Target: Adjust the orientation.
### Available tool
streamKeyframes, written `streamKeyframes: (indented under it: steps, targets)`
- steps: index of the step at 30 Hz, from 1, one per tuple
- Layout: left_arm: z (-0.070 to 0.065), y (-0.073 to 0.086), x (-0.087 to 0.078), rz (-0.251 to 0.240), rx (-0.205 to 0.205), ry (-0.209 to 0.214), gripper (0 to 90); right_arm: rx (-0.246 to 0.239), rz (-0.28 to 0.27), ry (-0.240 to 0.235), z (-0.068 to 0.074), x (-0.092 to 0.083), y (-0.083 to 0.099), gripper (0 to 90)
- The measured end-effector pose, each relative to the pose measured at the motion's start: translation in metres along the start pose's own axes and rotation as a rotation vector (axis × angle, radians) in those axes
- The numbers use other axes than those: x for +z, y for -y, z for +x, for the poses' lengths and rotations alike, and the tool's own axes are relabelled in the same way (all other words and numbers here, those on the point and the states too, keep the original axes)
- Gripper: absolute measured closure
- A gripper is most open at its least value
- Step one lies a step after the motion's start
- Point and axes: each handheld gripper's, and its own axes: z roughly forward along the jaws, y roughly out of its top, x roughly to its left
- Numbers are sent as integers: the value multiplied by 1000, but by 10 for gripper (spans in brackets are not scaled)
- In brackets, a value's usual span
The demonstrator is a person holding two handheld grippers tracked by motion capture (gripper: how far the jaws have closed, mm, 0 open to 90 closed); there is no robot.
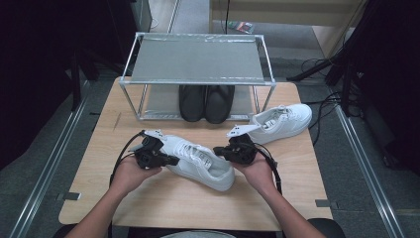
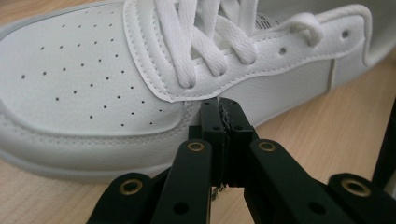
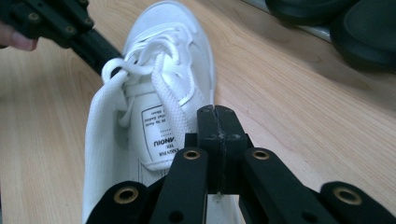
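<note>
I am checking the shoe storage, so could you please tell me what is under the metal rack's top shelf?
Under the metal rack sits a pair of black shoes, toes facing the person. Their heels and the space behind them are covered by the shelf.

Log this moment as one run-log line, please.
left gripper: shut, at near white sneaker's side | right gripper: shut, over its heel opening | second white sneaker: beside rack | black shoes: lower shelf

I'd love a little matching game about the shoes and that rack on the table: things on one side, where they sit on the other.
Things:
1. near white sneaker
2. far white sneaker
3. black shoes
4. metal rack

Places:
A. on the rack's lower shelf
B. at the table's far edge
C. between the two grippers
D. on the table right of the rack

Pairs: 1-C, 2-D, 3-A, 4-B
</note>
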Motion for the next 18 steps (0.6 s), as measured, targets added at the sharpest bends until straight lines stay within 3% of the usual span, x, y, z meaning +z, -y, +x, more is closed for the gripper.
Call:
streamKeyframes:
  steps: [6,18]
  targets:
    - [5,-3,1,-10,-16,4,900,-11,1,6,9,-2,4,900]
    - [12,-16,7,-10,-13,8,900,16,-13,-8,22,-5,13,900]
